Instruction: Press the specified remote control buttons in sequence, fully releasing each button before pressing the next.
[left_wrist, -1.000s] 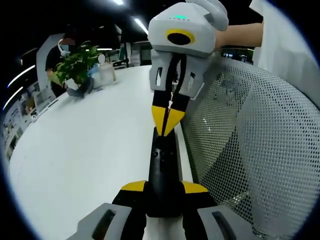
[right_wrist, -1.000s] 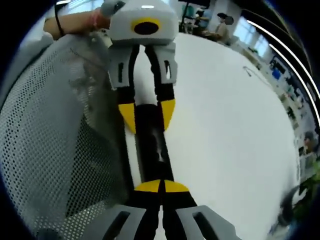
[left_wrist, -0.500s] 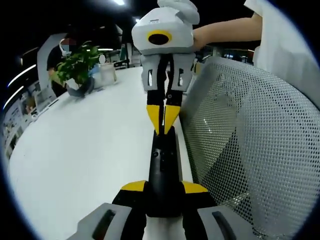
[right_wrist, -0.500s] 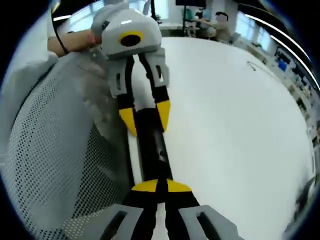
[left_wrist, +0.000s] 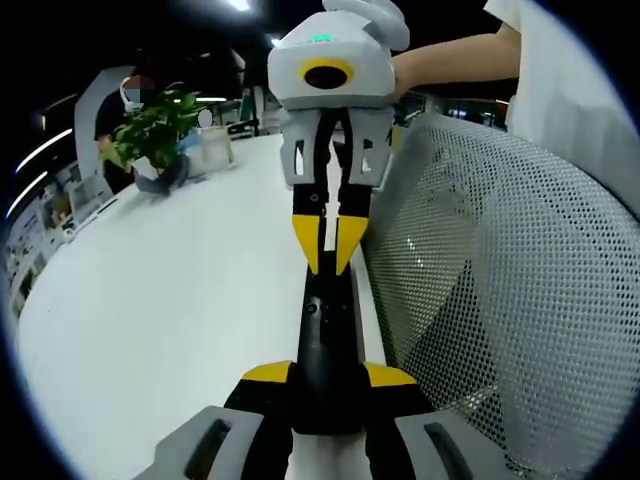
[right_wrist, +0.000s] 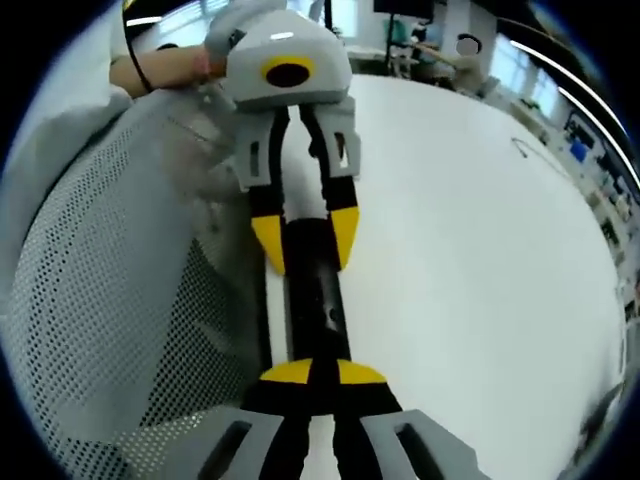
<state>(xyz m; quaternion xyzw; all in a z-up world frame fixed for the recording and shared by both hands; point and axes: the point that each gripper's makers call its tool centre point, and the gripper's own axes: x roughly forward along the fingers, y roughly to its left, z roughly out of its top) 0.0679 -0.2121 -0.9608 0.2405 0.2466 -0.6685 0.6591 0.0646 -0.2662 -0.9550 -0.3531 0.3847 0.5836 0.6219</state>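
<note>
holding the black remote control (left_wrist: 328, 340) by one end, the left gripper (left_wrist: 328, 375) has its yellow-tipped jaws closed around the sides of it. the remote lies along the edge of the white table (left_wrist: 170, 300), just beside a grey mesh chair back (left_wrist: 500, 300).

the right gripper (left_wrist: 327, 245) comes from the opposite side, and its jaws stand nearly together with a thin gap, holding nothing, with the tips above the far end of the remote. in the right gripper view the same tips (right_wrist: 312, 375) sit over the near end of the remote (right_wrist: 318, 300), and i cannot tell if they touch it.

i think the main risk is the aim. the tips are wider than one button, so a small tilt of the hand could press two buttons together, or the wrong one. another risk is an incomplete release, if the lift between presses is too low. also the remote is near the table edge, and a hard push could turn it in the left jaws or move it toward the chair.
</note>
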